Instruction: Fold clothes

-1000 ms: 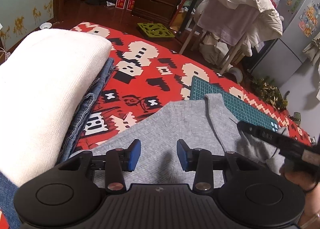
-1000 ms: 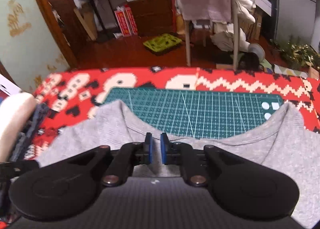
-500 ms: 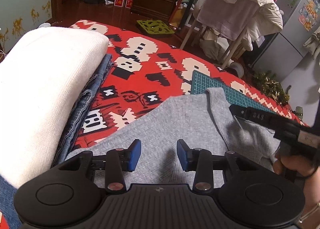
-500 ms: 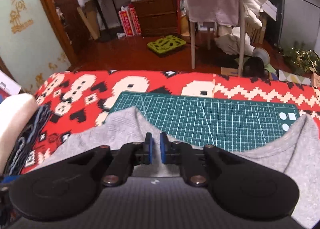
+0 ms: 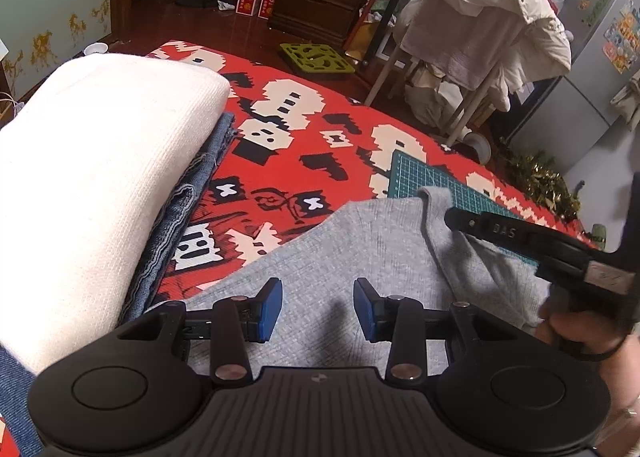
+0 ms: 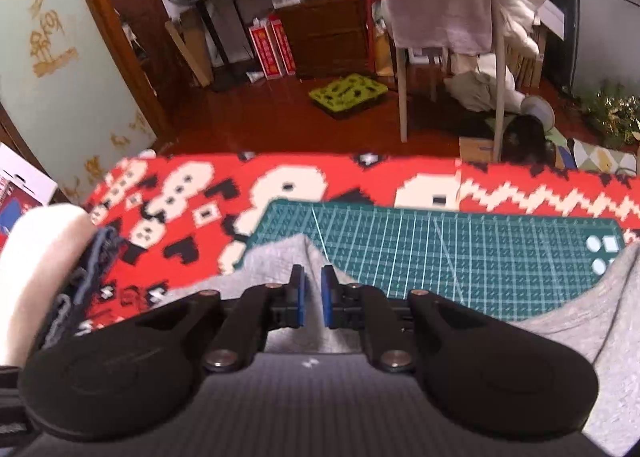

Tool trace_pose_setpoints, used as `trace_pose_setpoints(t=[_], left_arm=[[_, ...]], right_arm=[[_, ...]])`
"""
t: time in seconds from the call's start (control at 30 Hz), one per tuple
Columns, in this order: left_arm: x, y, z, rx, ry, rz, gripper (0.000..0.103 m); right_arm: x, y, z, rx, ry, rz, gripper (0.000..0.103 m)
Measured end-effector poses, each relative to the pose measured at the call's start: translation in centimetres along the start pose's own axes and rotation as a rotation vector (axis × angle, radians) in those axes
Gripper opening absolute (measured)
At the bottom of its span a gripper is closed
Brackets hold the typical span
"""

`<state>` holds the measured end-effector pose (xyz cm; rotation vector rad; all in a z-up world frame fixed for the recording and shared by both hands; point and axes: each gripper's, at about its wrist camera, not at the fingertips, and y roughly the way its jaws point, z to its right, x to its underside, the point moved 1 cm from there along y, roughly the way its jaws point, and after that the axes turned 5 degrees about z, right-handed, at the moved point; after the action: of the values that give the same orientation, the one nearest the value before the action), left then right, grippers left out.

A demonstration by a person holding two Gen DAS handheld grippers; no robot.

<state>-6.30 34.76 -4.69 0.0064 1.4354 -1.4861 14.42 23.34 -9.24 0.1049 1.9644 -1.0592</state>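
The grey top (image 5: 360, 249) lies spread on the counter (image 5: 320, 145), its far edge overlapping the green cutting mat (image 6: 460, 249). It looks soft, light and limp, so it should be taken by an edge or corner. The right hand-held gripper (image 6: 311, 295) is nearly closed on a raised fold of it beside the mat. The left hand-held gripper (image 5: 318, 309) hovers open over the cloth, holding nothing. Left of the top sits a stack of folded clothes (image 5: 100, 177); the bare counter between them looks narrow.
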Motion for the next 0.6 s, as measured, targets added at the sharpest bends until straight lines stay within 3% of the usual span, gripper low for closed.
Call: trace_pose_setpoints(t=[0.2,0.33,0.5,0.6], left_arm=[[-0.5,-0.4,-1.0,0.032,-0.071,0.022,0.038],[-0.8,-0.6,-1.6,0.050,-0.121,0.029,0.038],[-1.1,-0.8,-2.1,0.060,-0.146,0.041,0.038],[-1.3,-0.9,-2.5,0.068,-0.165,0.048,0.037]], right_arm=[[-1.2,0.6,0.5,0.016,0.004,0.029,0.011],[-1.9,0.1,0.2,-0.030,0.008,0.055,0.011],[-1.6,2.3,-0.9,-0.030,-0.029,-0.004,0.011],[-2.0,3.0,-0.9,-0.005,-0.025,0.007,0.011]])
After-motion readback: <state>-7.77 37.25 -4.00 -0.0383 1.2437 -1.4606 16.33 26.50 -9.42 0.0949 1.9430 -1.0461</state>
